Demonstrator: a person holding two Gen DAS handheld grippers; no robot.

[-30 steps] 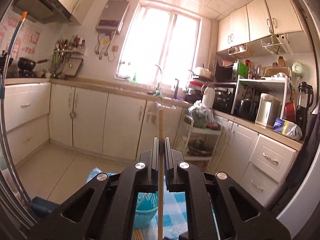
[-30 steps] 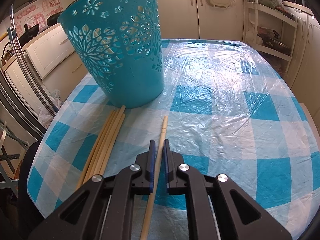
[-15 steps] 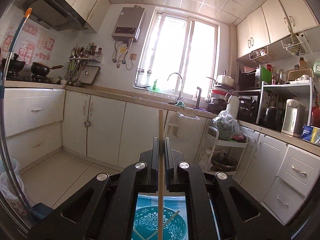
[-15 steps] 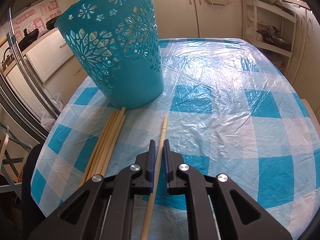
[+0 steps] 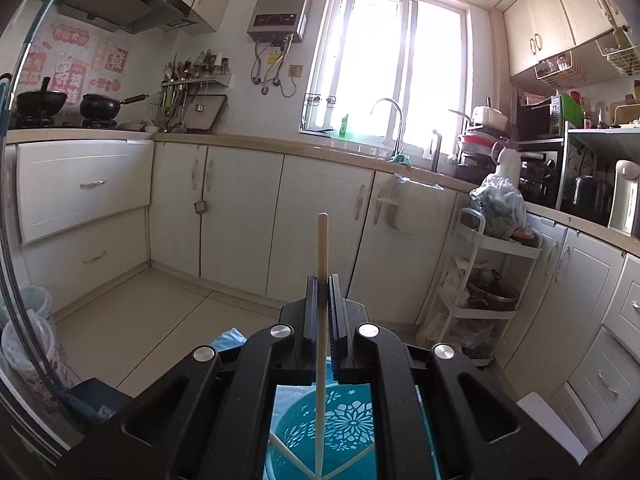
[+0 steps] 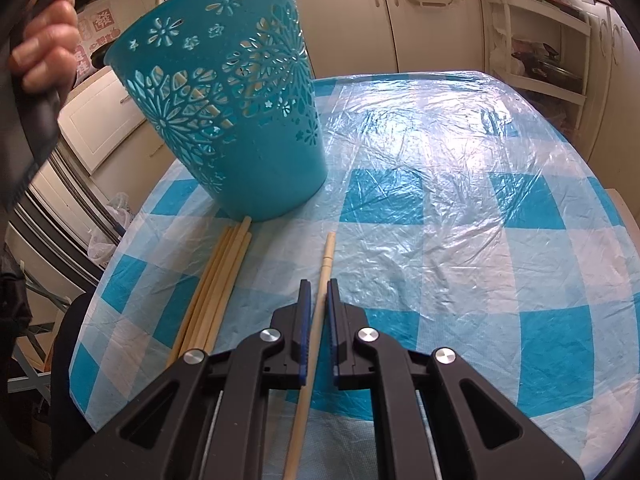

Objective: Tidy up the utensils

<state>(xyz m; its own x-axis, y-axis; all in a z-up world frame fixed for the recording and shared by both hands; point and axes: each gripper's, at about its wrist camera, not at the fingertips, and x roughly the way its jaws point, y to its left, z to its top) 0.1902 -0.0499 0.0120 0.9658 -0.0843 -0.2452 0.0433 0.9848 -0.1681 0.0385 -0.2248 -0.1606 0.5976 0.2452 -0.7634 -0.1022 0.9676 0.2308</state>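
Now we have the left gripper (image 5: 323,280) clamped on a pale wooden chopstick (image 5: 322,320), and the view past it has changed. A second ago that camera showed only the blue-checked cloth and a sliver of teal below the jaws; half a second ago the mouth of the teal plastic basket with flower cut-outs (image 5: 348,428) came into sight, and now it fills the gap under the gripper, with the chopstick's lower end pointing down into it. Two other pale sticks already lean crossed inside. In our judgement the left hand has come over the basket and downward, so this chopstick is close to being dropped in.

The right gripper (image 6: 316,284) has not shifted. Its jaws are drawn in narrow on a second wooden chopstick (image 6: 322,276), whose far tip reaches toward the basket's base over the plastic-covered blue-and-white checked tablecloth (image 6: 440,168). To its left a bundle of wooden chopsticks (image 6: 216,288) lies on the cloth, its far ends just beside the basket. A hand (image 6: 44,44) has entered the right camera's far-left corner, gripping a dark handle beside the basket's rim.

For the task, one stick is nearly delivered, one is held ready, and the bundle is not yet sorted.
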